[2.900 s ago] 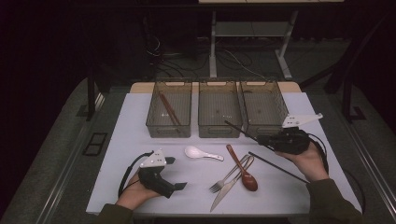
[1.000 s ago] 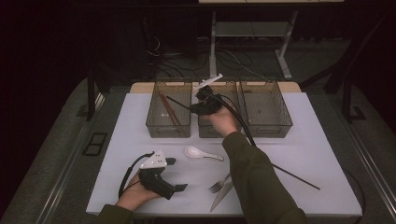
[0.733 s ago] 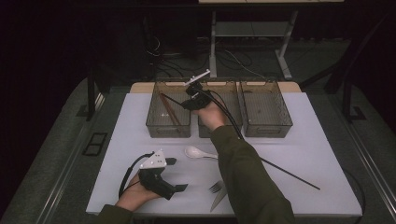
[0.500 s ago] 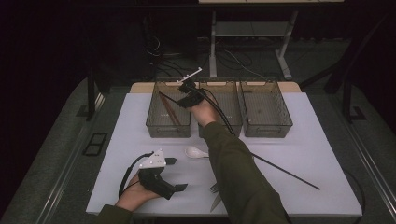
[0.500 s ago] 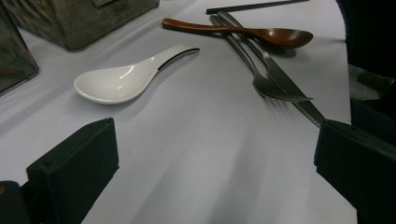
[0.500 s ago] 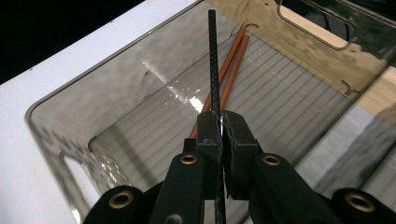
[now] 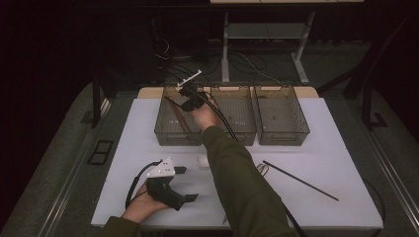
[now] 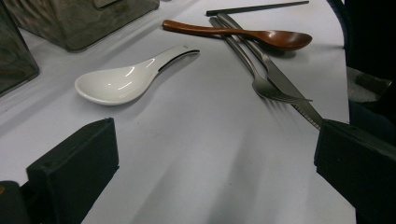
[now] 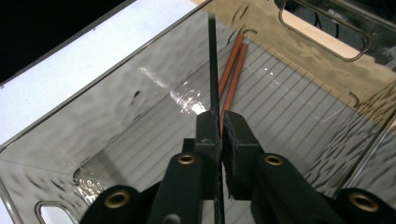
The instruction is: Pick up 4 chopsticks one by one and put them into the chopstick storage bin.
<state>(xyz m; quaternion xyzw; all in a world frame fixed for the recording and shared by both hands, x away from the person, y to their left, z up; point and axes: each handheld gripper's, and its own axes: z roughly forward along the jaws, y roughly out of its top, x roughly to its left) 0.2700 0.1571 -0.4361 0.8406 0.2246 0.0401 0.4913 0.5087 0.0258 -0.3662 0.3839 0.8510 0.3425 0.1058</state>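
My right gripper (image 7: 187, 98) (image 9: 220, 123) hangs over the left clear bin (image 7: 170, 133) (image 9: 107, 98), shut on a black chopstick (image 9: 212, 65) that points down into it. Its jaws have just been opening slightly, with the chopstick between them against the left jaw. Two brown chopsticks (image 9: 233, 65) (image 7: 180, 121) lie on the bin floor. A second black chopstick (image 7: 300, 180) (image 8: 257, 7) lies on the table at the right. My left gripper (image 7: 188, 183) (image 8: 217, 172) rests open on the table near the front left, nothing between its jaws.
A white spoon (image 8: 126, 81) (image 7: 201, 160), a wooden spoon (image 8: 243, 35), a fork (image 8: 257, 70) and a knife (image 8: 289, 93) lie on the white table ahead of the left gripper. Two more clear bins (image 7: 232, 136) (image 7: 284, 136) stand right of the first.
My right arm has carried the black chopstick from the right side of the table leftward across the bins and now holds it lower over the left bin. The left gripper has stayed put.
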